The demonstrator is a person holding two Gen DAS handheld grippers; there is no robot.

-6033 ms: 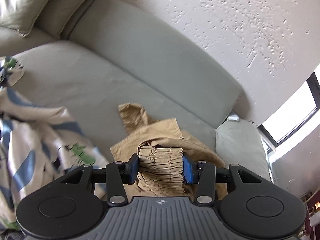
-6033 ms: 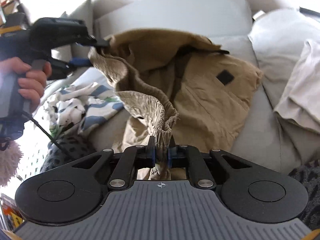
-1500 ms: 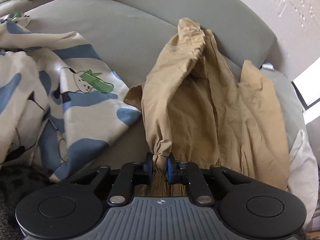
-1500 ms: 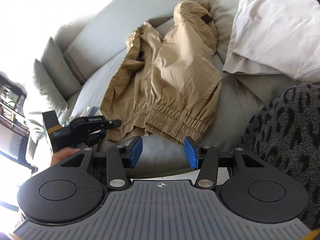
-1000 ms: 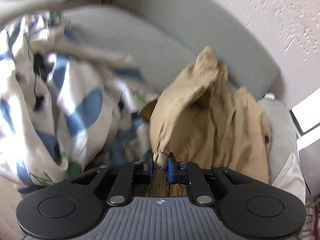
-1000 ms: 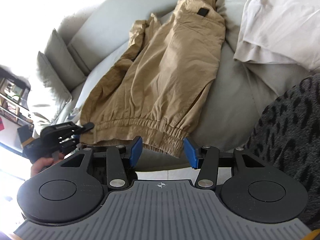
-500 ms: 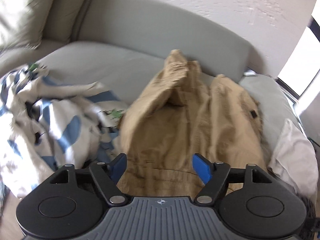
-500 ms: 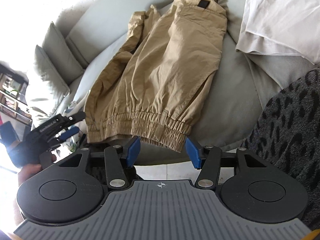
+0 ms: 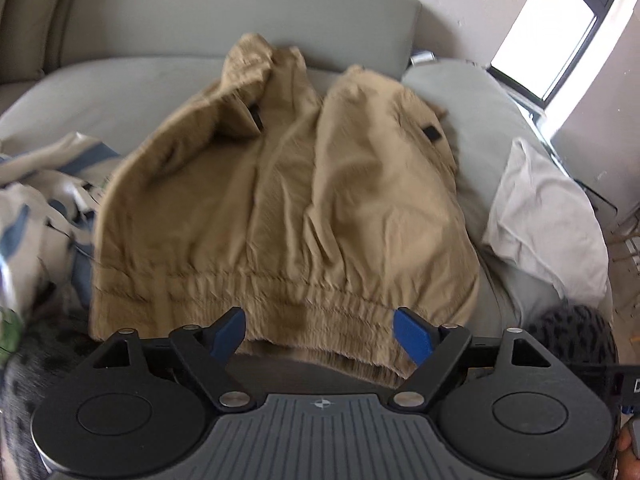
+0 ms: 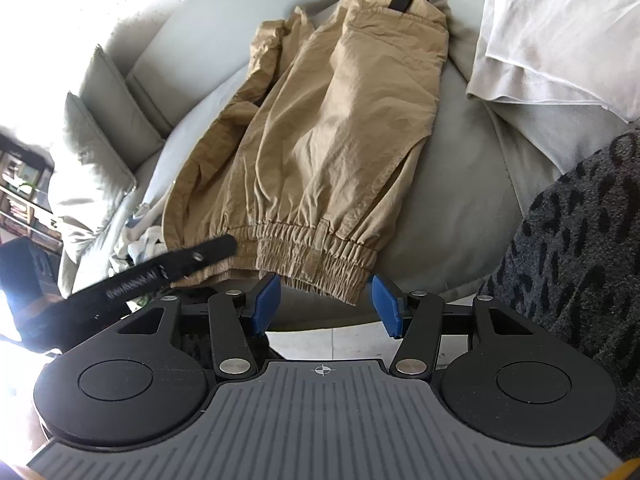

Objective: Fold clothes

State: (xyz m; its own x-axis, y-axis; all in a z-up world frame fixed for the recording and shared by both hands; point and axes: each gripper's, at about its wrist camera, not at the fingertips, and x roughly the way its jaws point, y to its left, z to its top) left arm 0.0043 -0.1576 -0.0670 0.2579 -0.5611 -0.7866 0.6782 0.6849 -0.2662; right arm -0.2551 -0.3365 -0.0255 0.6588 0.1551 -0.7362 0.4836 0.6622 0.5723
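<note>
Both claws gape wide and hold nothing: the left gripper (image 9: 320, 330) and right gripper (image 10: 327, 300) hover at the elastic waistband of the one tan pair of shorts (image 9: 288, 208), spread on the grey sofa (image 10: 448, 216). A shallow pinch might, I think, bunch the waistband. One white garment (image 10: 560, 28) lies beside it, one blue-patterned cloth (image 9: 36, 200) opposite.

1. Tan shorts (image 9: 280, 208) (image 10: 320, 152) are lying spread flat on the grey sofa seat.
2. Their gathered elastic waistband (image 9: 280, 296) (image 10: 312, 252) is facing the seat's front edge, legs pointing toward the backrest.
</note>
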